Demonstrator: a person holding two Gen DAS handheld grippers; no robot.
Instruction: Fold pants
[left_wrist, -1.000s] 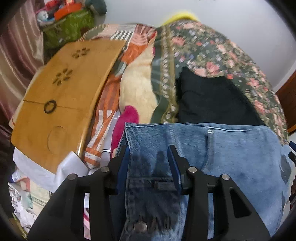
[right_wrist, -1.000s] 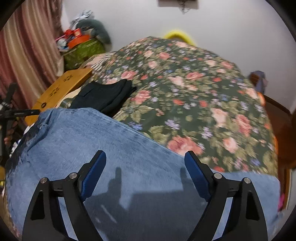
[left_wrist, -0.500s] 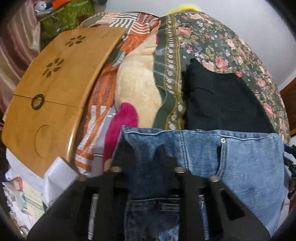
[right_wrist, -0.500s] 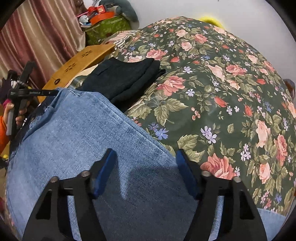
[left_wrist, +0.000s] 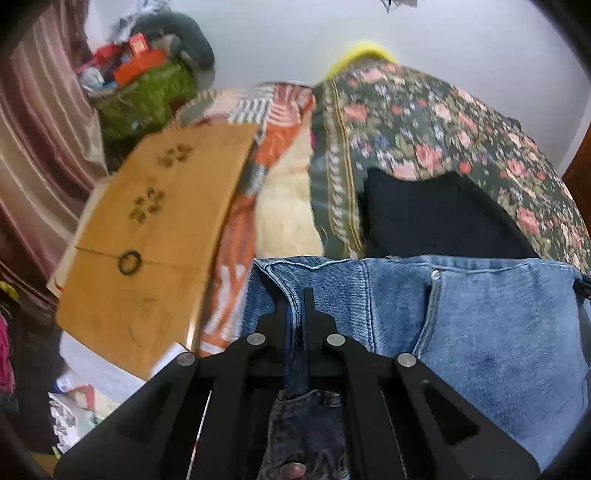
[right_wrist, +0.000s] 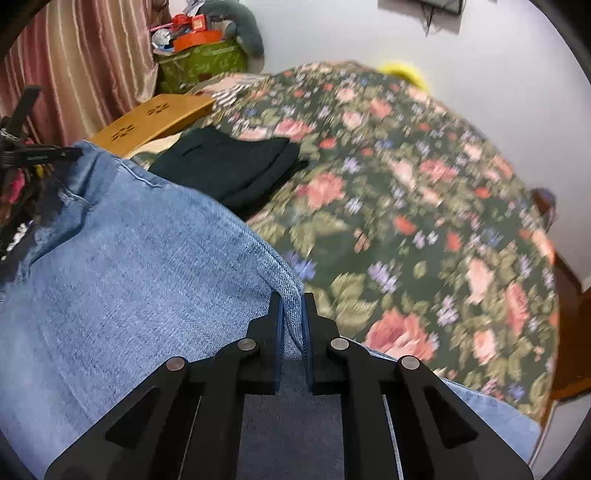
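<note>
Light blue jeans (left_wrist: 480, 332) lie across the near edge of a bed with a dark floral cover (left_wrist: 424, 122). My left gripper (left_wrist: 295, 295) is shut on the jeans' waistband at their left end. My right gripper (right_wrist: 293, 299) is shut on the jeans' folded edge (right_wrist: 280, 273) at their right side. The jeans (right_wrist: 110, 277) fill the lower left of the right wrist view, where the left gripper (right_wrist: 37, 157) shows at the far left, clamped on the waist corner.
Folded black pants (left_wrist: 436, 218) (right_wrist: 229, 166) lie on the bed just beyond the jeans. A wooden lap table (left_wrist: 159, 236) sits to the left on striped bedding. A cluttered green bag (right_wrist: 199, 62) and curtains (right_wrist: 74, 66) stand at the back left.
Both grippers were open over the jeans a second ago; both have closed onto the denim. The views have tilted up and are blurred with motion.
</note>
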